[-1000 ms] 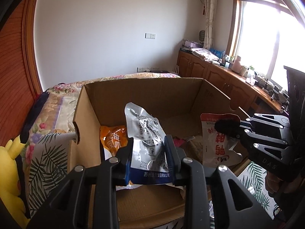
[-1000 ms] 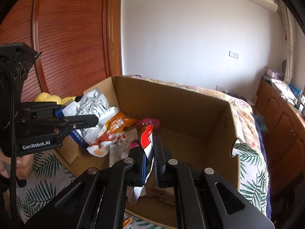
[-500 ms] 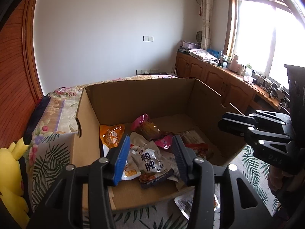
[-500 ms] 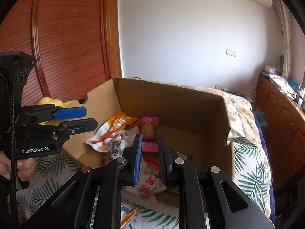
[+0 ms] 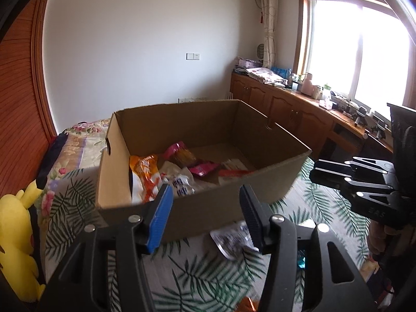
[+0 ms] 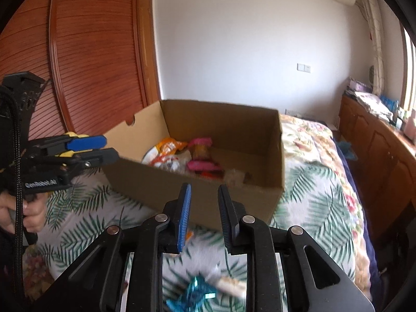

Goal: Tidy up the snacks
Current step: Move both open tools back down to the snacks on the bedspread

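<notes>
An open cardboard box [image 5: 228, 202] [image 6: 197, 189] stands on the leaf-print bedspread and holds several snack packets, among them an orange one [image 5: 145, 174] and a pink one [image 5: 202, 167]. My left gripper [image 5: 205, 208] is open and empty, in front of the box's near wall. My right gripper [image 6: 204, 205] is open and empty, also in front of the box. A silver packet [image 5: 231, 240] lies on the bedspread by the box. A blue wrapper [image 6: 195, 295] and a pale packet [image 6: 231, 283] lie below my right gripper.
A yellow plush toy [image 5: 15, 239] sits at the left edge of the bed. Wooden cabinets [image 5: 299, 119] with clutter run under the window on the right. A slatted wooden door [image 6: 85, 65] stands behind the box on the left.
Both grippers let go of their packets into the box, opened, and pulled back and down from above the box to in front of it.
</notes>
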### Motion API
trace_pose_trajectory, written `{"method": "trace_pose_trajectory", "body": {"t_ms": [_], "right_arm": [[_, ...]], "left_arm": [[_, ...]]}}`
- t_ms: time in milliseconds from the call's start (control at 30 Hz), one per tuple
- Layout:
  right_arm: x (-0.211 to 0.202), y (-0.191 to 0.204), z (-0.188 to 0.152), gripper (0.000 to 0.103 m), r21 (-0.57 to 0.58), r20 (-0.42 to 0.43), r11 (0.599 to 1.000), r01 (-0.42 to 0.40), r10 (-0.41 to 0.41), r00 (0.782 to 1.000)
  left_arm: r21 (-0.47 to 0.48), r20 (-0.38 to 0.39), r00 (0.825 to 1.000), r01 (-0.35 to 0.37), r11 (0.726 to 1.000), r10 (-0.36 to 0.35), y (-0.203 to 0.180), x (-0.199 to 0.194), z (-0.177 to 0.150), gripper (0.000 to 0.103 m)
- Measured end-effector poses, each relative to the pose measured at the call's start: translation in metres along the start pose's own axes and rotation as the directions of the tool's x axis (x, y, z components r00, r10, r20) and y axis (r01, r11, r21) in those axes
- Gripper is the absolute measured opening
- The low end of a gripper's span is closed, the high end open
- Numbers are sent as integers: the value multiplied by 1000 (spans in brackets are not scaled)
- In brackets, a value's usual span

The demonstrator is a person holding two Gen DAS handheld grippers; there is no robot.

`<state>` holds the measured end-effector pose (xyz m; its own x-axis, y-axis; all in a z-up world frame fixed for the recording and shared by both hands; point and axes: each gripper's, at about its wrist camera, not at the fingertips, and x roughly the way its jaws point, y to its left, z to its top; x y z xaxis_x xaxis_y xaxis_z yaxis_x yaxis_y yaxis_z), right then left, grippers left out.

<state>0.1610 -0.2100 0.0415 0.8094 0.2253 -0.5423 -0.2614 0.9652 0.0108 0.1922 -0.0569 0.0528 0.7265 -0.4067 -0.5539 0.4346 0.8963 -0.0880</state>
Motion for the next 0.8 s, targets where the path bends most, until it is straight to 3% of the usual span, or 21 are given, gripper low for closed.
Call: {"method": "trace_pose_trajectory", "body": {"t_ms": [267,667,800], "right_arm": [[-6,3,-42,30,19,-63,1000,12,-11,998],[8,6,-92,33,34,-182,999,22,-16,983],[15,7,-102,39,47,-213,999,27,-16,977]], "left_arm": [[-7,-41,999,28,1000,-28,-16,-7,-35,54],[33,-121,992,41,999,-37,-43,2,-77,54],[32,-145,989,45,998,-40,-45,4,-88,54]]}}
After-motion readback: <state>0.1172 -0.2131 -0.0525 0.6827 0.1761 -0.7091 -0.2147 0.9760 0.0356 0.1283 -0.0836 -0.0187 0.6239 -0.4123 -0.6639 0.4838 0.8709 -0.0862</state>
